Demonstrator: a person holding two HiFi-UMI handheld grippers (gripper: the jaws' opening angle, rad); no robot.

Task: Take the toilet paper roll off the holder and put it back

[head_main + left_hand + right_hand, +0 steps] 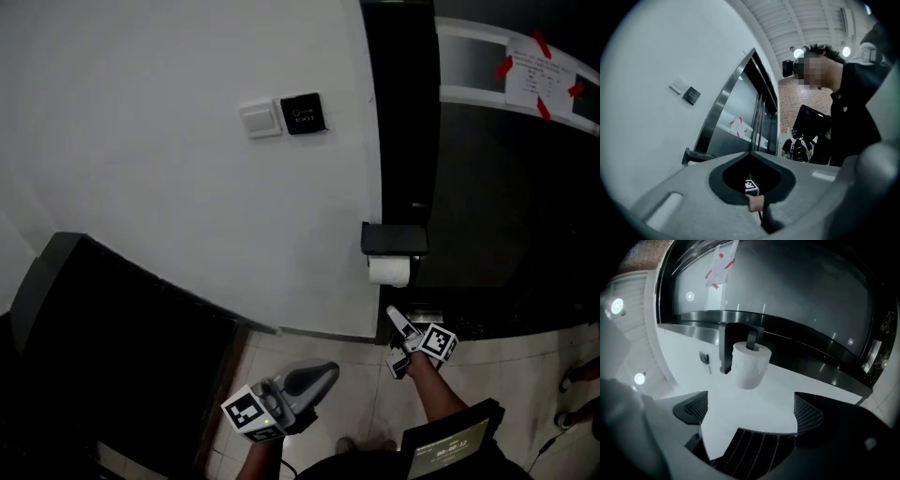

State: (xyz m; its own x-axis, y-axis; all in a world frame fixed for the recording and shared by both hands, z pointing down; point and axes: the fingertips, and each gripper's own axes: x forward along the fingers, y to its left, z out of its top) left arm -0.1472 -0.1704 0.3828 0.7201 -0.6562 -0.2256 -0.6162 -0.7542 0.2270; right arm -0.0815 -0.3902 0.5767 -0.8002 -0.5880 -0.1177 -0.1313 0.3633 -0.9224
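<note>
I see a white toilet paper roll [389, 271] hanging on its black metal wall holder [395, 238], under the holder's flat black cover. The holder is fixed at the right edge of a plain white wall [169, 187], just beside a dark door frame [403, 103]. Higher on the wall, a white light switch [260, 119] sits right next to a black square exit button [303, 113]. On the dark glass panel [506, 206] to the right, a white paper notice [536, 70] is held by red tape.

My right hand-held gripper [397, 342] is below the roll and apart from it, pointing up toward it. In the right gripper view, its two dark jaws stand wide apart with nothing between them [750, 411]. The roll [751, 364] is ahead of the gap and roughly centred on it, untouched, on the holder's black arm [752, 338].

My left hand-held gripper [323, 372], grey with a marker cube at its back, is low and to the left over the pale tiled floor [366, 394], well away from the roll. In the left gripper view, its grey jaws meet at their tips [751, 154] and grip nothing. Beyond them is a person in dark clothing [853, 108].
</note>
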